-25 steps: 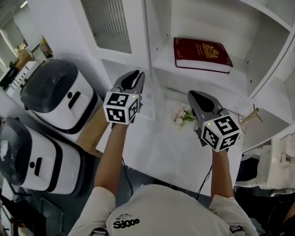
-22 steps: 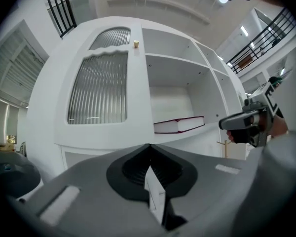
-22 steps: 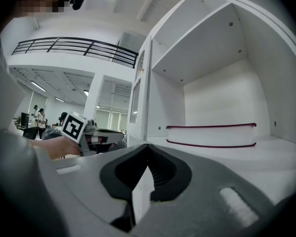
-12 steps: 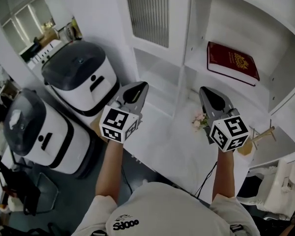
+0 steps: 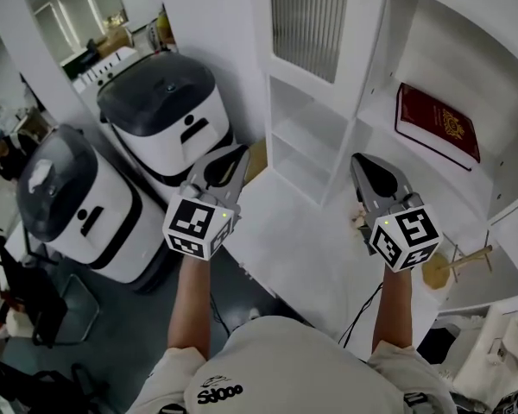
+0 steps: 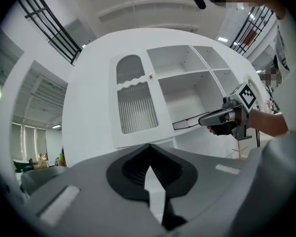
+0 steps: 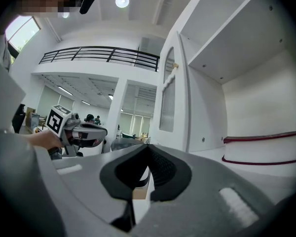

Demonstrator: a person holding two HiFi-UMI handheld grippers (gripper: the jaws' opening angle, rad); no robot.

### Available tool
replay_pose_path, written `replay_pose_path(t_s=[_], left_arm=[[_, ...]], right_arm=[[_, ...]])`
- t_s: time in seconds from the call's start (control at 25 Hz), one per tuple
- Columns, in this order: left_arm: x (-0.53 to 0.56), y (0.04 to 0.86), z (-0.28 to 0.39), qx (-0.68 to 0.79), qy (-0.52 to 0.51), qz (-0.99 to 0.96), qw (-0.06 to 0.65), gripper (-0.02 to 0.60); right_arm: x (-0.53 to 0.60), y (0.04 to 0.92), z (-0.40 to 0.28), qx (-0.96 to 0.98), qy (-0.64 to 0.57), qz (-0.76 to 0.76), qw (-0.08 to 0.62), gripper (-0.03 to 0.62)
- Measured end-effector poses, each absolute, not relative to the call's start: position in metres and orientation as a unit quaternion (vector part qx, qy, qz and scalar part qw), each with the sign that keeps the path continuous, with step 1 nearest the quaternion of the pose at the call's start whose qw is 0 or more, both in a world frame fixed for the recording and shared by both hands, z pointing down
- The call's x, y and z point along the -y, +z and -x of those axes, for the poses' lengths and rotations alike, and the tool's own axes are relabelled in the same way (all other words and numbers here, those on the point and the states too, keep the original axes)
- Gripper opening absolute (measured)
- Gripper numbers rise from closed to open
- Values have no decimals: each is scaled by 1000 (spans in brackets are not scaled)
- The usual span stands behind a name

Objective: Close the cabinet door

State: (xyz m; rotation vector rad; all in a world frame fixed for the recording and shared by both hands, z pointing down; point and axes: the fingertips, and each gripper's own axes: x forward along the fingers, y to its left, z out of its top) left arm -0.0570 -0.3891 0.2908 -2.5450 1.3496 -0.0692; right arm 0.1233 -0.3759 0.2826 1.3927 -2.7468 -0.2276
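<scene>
**Door looks shut, both claws idle**

The cabinet door (image 5: 309, 20), the one with the ribbed pane, sits at 12 o'clock in the head view, above an open cubby. In the left gripper view it lies flat against the front of the white cabinet (image 5: 242, 24). Its small gold knob (image 6: 150, 75) is at the edge next to the open shelves, and no gap shows round it. The right gripper view, seeing it side-on, also has it in line with the frame. By my reading the closing is done (or so nearly that these pictures cannot tell the difference), and no part of the task seems left.

The left gripper (image 5: 240, 151), at 9 o'clock of centre, has its jaws pressed together on nothing and is well apart from the door. The right gripper (image 5: 360, 159), at 3 o'clock, is likewise closed and empty over the white counter (image 5: 293, 248). A red book (image 5: 436, 128) lies on its shelf at 2 o'clock. Two white-and-dark appliances (image 5: 168, 115) stand at 10 o'clock beside the cabinet.
</scene>
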Motion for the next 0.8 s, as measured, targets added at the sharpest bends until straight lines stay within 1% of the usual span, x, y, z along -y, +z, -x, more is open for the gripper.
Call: replay_pose_path(t_s=[0.2, 0.8], left_arm=[[386, 292, 60, -470, -29, 873, 130, 15], [379, 304, 53, -465, -37, 876, 120, 15]], right_arm=[[379, 285, -114, 892, -79, -443, 43, 2], [376, 291, -108, 893, -76, -441, 52, 2]])
